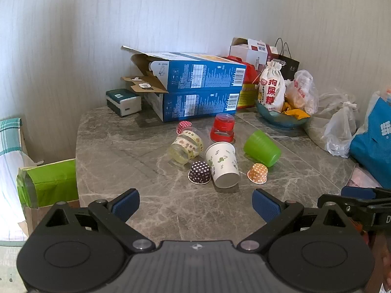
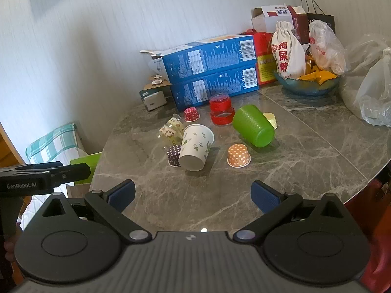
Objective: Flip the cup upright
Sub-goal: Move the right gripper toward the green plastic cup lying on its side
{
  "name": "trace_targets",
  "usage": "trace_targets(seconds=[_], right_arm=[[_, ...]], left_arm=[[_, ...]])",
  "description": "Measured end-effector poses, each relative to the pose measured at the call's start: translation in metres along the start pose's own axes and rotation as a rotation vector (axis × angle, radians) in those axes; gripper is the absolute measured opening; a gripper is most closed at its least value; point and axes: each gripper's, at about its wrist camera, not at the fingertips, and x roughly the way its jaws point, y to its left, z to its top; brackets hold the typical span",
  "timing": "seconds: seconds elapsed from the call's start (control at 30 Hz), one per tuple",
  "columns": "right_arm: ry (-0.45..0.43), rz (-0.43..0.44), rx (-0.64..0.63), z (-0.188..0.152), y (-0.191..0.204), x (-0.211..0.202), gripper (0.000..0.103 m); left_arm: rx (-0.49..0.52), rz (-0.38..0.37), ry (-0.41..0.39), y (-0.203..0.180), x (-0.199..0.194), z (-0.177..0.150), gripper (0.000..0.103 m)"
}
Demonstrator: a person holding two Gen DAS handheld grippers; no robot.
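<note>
Several cups lie on the grey marble table (image 1: pixel 117 151). A white paper cup with leaf prints (image 1: pixel 222 163) (image 2: pixel 195 146) lies on its side, base toward me. A green plastic cup (image 1: pixel 262 148) (image 2: pixel 254 125) lies on its side to its right. A clear cup with patterned tape (image 1: pixel 187 145) (image 2: pixel 172 129) lies on its side to the left. A red cup (image 1: pixel 222 127) (image 2: pixel 220 108) stands mouth down behind. My left gripper (image 1: pixel 195 204) is open and empty, short of the cups. My right gripper (image 2: pixel 193 194) is open and empty, also short of them.
Small dotted cupcake liners sit mouth down: dark (image 1: pixel 200 172), orange (image 1: pixel 257 173) (image 2: pixel 239 158), red (image 1: pixel 183 126). Two stacked blue boxes (image 1: pixel 202 90), a bowl with bags (image 1: pixel 281 114) and plastic bags (image 1: pixel 339 127) crowd the back and right. The table edge curves at left.
</note>
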Motion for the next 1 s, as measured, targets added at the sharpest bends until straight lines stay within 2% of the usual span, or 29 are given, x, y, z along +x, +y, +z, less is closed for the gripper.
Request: trace_targets(seconds=[0.7,1.0], right_arm=[[0.006,0.007,-0.004,0.001,0.003,0.004,0.102],[0.024,-0.005,0.002,0.004,0.0,0.015,0.102]], left_arm=[[-0.006,-0.001,0.002,0.004,-0.002,0.0,0.1],[-0.006,-0.003,0.026,0.005,0.013,0.002,0.1]])
